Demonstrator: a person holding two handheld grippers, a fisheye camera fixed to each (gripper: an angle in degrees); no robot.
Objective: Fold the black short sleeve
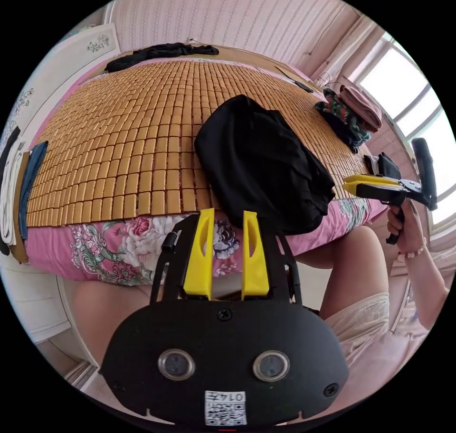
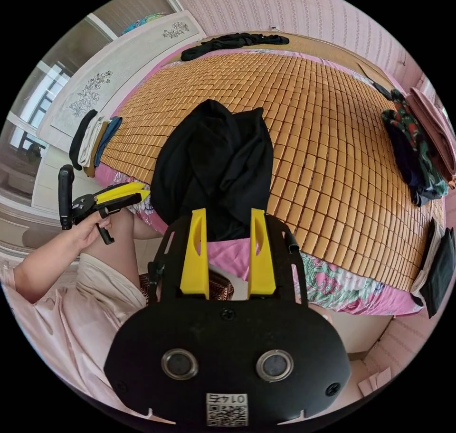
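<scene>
Lying crumpled on mat [image 1: 118, 134]: black short sleeve [image 1: 261, 162]

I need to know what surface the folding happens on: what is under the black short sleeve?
The black short sleeve lies bunched on a bamboo tile mat, its near edge hanging over the floral pink sheet. The mat directly beneath it is covered, so anything there is hidden.

Matt black cloth shirt [image 1: 266, 162], glossy tiled bamboo mat [image 1: 133, 134], smooth yellow plastic tongs [image 1: 227, 252]
</scene>
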